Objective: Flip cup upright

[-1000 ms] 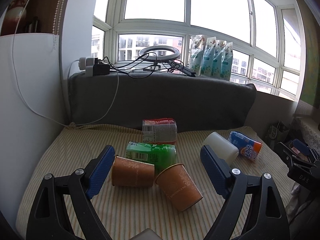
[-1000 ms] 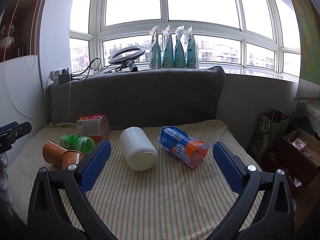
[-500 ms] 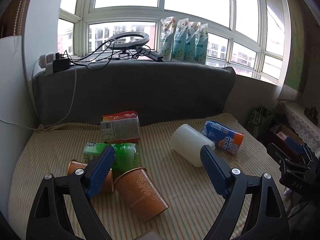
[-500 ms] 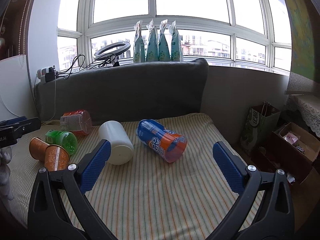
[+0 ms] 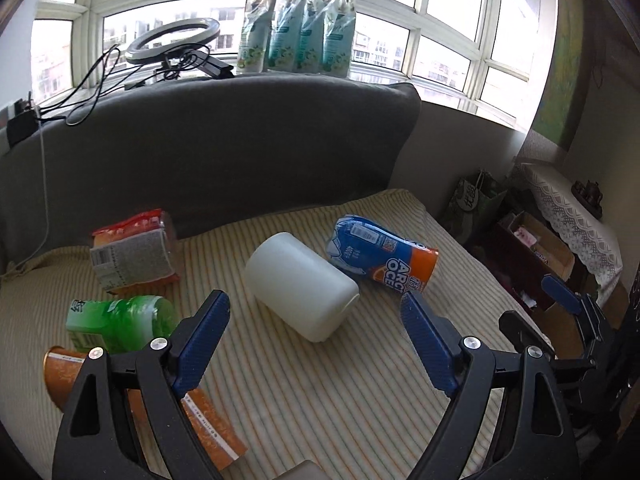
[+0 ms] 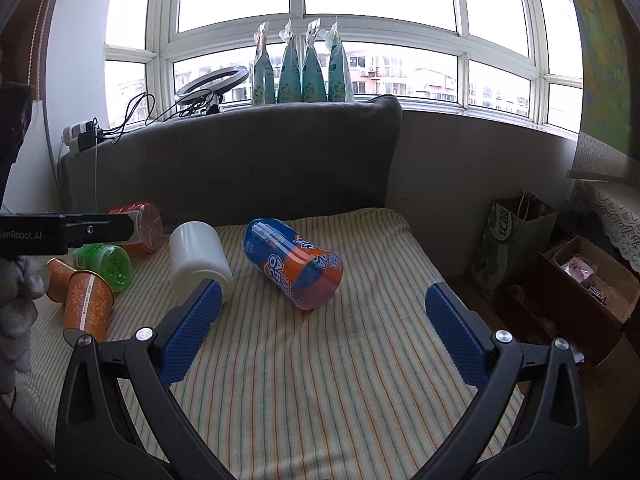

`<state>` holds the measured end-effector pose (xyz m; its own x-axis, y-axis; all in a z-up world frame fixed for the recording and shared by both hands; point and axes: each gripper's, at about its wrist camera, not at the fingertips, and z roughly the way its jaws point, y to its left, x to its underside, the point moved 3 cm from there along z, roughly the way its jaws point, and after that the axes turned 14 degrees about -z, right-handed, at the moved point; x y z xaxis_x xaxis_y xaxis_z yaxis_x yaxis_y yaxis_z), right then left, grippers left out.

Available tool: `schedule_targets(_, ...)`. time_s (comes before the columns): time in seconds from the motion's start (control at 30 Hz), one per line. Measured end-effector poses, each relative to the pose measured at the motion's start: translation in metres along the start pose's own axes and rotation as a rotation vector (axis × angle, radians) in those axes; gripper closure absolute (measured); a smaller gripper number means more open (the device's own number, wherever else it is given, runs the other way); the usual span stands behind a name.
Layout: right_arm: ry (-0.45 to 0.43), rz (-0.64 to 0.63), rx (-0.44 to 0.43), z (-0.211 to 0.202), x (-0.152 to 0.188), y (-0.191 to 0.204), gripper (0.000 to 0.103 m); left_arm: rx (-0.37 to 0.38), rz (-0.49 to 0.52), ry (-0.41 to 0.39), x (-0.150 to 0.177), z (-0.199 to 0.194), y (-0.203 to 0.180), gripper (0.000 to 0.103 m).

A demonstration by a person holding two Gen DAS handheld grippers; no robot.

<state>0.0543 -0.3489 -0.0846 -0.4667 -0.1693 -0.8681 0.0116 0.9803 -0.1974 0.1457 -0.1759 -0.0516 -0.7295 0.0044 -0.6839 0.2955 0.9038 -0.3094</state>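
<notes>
Several cups lie on their sides on the striped cushion [image 6: 320, 380]. A white cup [image 5: 302, 291] lies in the middle, also seen in the right wrist view [image 6: 198, 256]. A blue and orange cup [image 5: 382, 258] lies to its right, and shows in the right wrist view [image 6: 296, 264]. Two orange paper cups [image 6: 86, 306] lie at the left, one partly behind my left fingers [image 5: 208, 420]. My left gripper [image 5: 316, 336] is open and empty, just in front of the white cup. My right gripper [image 6: 320, 320] is open and empty, in front of the blue and orange cup.
A green cup [image 5: 120, 320] and a red packaged cup [image 5: 134, 252] lie at the left. A grey backrest [image 6: 240, 160] stands behind, with pouches [image 6: 302, 68], a ring light [image 6: 212, 86] and cables on the sill. Bags and boxes [image 6: 580, 280] stand on the floor right.
My left gripper has swung right, from over the orange cups to in front of the white cup. My right gripper has shifted right and nearer the blue and orange cup. Both stayed open.
</notes>
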Motion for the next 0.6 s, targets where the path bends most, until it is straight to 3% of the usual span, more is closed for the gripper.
schedule_targets(0.17,0.014,0.003,0.017,0.002,0.007,-0.009,0.000,0.058,-0.047,0.152,-0.016,0.027,-0.017,0.017)
schedule_targets(0.4,0.018,0.049,0.043,-0.001,0.020,-0.025,0.000,0.119,-0.222,0.329,-0.038,0.071,-0.041,0.017)
schedule_targets(0.6,0.024,0.075,0.070,-0.005,0.034,-0.039,0.000,0.134,-0.494,0.473,-0.036,0.116,-0.045,0.017)
